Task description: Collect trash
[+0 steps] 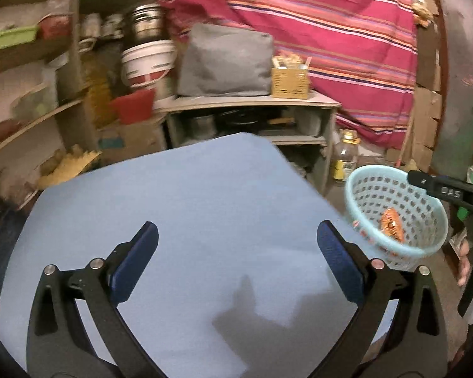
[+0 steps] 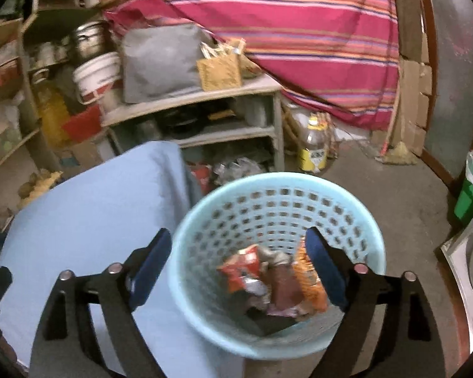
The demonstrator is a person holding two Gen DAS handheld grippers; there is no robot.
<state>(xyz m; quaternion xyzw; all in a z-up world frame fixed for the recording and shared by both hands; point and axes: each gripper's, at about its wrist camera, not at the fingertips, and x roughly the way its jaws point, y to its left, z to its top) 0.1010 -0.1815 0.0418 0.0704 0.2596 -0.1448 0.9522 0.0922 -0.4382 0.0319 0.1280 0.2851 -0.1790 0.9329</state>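
Observation:
A light blue perforated basket point(image 2: 268, 182) stands beside the blue-covered table point(image 2: 88, 214), at its right edge. Several crumpled snack wrappers point(image 2: 268, 280), red, orange and silver, lie in its bottom. My right gripper point(image 2: 238, 236) hangs open just above the basket, its left finger outside the rim and its right finger over the inside; nothing is between the pads. My left gripper point(image 1: 236, 230) stands open over the bare blue table point(image 1: 189, 204). In the left wrist view the basket point(image 1: 378, 189) sits to the right with an orange wrapper point(image 1: 392, 223) inside.
Behind the table is a low shelf unit point(image 2: 205, 100) carrying a grey bag point(image 2: 160, 60) and a small yellow crate point(image 2: 219, 71). A plastic bottle point(image 2: 315, 148) stands on the floor. A green bin point(image 2: 470, 195) is at the right. A striped red cloth point(image 2: 283, 31) hangs behind.

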